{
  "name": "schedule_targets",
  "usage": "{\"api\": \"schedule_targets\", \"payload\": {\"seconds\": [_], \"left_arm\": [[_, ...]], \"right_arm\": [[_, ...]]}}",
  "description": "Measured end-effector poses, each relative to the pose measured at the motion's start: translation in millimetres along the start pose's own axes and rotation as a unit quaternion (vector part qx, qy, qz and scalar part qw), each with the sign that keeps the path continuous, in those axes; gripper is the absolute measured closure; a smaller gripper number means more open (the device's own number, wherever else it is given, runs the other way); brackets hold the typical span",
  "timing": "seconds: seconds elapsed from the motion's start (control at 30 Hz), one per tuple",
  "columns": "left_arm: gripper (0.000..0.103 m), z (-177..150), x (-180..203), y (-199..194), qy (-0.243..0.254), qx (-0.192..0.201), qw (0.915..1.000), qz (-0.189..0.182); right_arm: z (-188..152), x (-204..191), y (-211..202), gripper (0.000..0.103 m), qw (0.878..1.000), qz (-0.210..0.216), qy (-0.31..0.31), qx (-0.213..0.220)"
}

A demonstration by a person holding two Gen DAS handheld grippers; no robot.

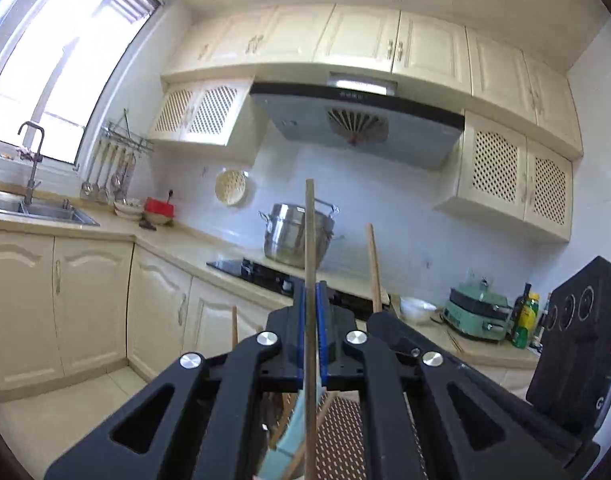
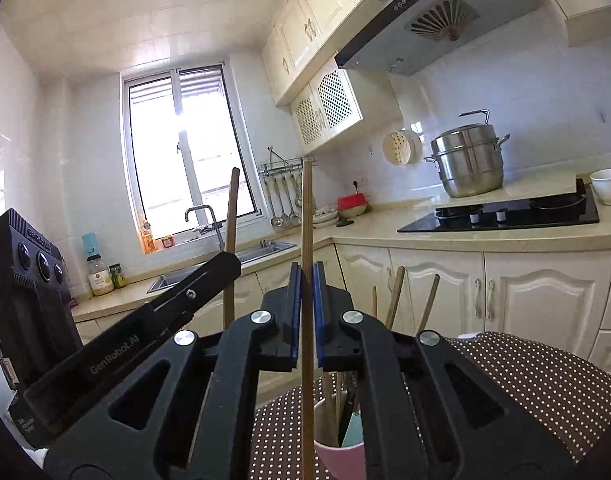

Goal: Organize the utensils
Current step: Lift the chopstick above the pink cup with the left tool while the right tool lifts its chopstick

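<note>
In the left wrist view my left gripper is shut on a wooden chopstick that stands upright between the blue pads. My right gripper is shut on a second upright chopstick. Each gripper shows in the other's view: the right one with its stick, the left one with its stick. Below the right gripper stands a pink cup with several chopsticks and a pale teal utensil in it. Both held sticks are above the cup.
The cup stands on a brown white-dotted cloth. Behind it runs a kitchen counter with a black hob, a steel pot, a white bowl and a sink. A green appliance and bottles stand at the right.
</note>
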State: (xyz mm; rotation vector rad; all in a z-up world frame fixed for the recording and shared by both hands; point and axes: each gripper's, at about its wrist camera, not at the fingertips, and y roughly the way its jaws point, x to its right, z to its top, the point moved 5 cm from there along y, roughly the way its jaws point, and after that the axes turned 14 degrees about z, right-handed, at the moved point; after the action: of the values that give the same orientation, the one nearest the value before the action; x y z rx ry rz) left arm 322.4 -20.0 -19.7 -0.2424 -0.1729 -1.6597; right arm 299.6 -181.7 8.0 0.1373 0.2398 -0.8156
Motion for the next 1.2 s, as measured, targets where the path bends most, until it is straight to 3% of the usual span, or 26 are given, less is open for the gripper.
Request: {"api": "schedule_targets", "payload": {"seconds": [0.3, 0.47, 0.77, 1.2], "left_arm": [[0.098, 13, -3, 24, -0.014, 0.077, 0.9968, 0.014], [0.098, 4, -8, 44, -0.024, 0.079, 0.9964, 0.021], [0.098, -34, -12, 57, -0.001, 0.042, 0.9987, 0.031], [0.098, -76, -36, 38, 0.043, -0.048, 0.9976, 0.026]], "right_arm": [[-11, 22, 25, 0.097, 1.0, 0.004, -0.003, 0.018], [-13, 34, 29, 0.097, 0.999, -0.003, 0.0, 0.037], [-20, 47, 37, 0.097, 0.998, -0.016, 0.0, 0.058], [-37, 38, 32, 0.097, 0.999, -0.034, -0.025, 0.032]]}}
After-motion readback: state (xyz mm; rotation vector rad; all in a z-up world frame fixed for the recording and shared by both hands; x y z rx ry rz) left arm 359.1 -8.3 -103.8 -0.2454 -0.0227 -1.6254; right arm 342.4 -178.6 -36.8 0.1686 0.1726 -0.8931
